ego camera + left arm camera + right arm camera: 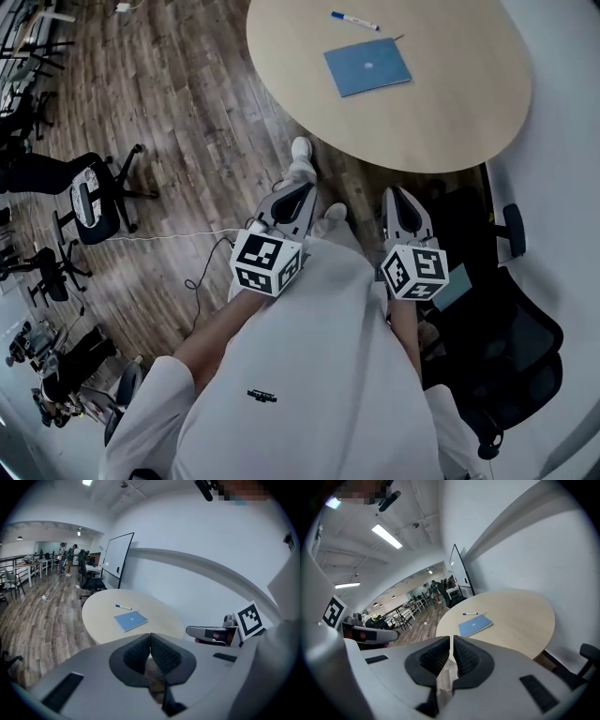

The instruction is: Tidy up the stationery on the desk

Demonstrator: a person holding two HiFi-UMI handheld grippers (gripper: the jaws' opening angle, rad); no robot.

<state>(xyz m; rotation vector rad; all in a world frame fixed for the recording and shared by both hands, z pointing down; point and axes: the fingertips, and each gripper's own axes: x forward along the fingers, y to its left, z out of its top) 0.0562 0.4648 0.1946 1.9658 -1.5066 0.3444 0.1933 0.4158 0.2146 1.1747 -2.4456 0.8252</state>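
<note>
From the head view, a blue book (367,67) lies flat on the round bench (450,122). A pen (354,21) lies just past the book, on the side away from the person, and does not touch it. The left tongs (300,190) and the right tongs (395,194) are held close to the person's body. Both are well short of the book and not over the bench.

In the left gripper view, the left tongs (150,638) are pressed together with nothing between them. The book (131,620) is far ahead, with the pen (123,607) just behind it.

In the right gripper view, the right tongs (452,640) are pressed together too, and they are empty. The book (475,625) and the pen (470,613) sit far ahead on the bench (520,616).

I think the tidying has not begun, and the job now is to get to the book. To do it well, go right up to the bench first. Spread one pair of tongs wide before it gets close to the pen. The pen is thin and may roll, so pinch it at its middle. The book is flat and hard to grip from above, so it may help to catch it by one edge. The other tongs could hold the book down so it does not slide.
</note>
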